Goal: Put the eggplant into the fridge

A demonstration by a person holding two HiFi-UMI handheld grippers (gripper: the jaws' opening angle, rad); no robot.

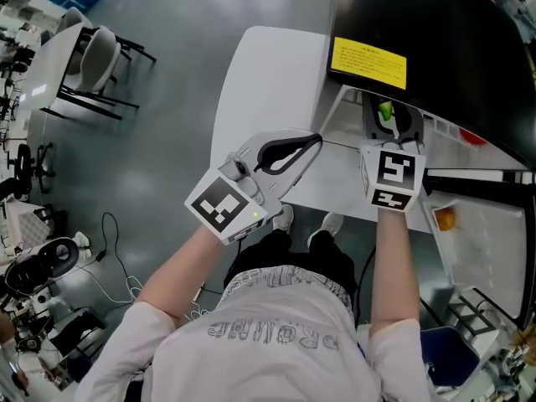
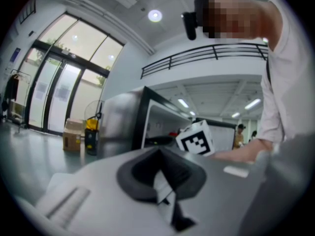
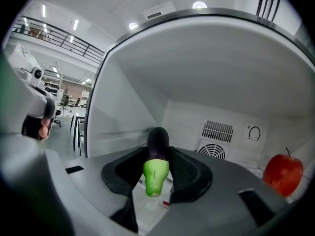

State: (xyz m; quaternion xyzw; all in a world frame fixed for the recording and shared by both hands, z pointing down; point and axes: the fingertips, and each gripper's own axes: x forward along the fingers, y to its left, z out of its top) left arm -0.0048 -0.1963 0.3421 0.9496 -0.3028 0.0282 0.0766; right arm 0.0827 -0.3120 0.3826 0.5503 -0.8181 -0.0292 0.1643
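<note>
The eggplant is dark purple with a bright green stem cap. It sits between the black pads of my right gripper, which is shut on it, stem end towards the camera. In the head view the green cap shows at the mouth of the fridge, where my right gripper reaches into the white compartment. My left gripper hangs over the white table, jaws shut with nothing in them. Its closed pads point towards the fridge.
A red apple lies inside the fridge at the right, near a vent on the back wall. The open fridge door stands at the right with an orange item on its shelf. A white table abuts the fridge.
</note>
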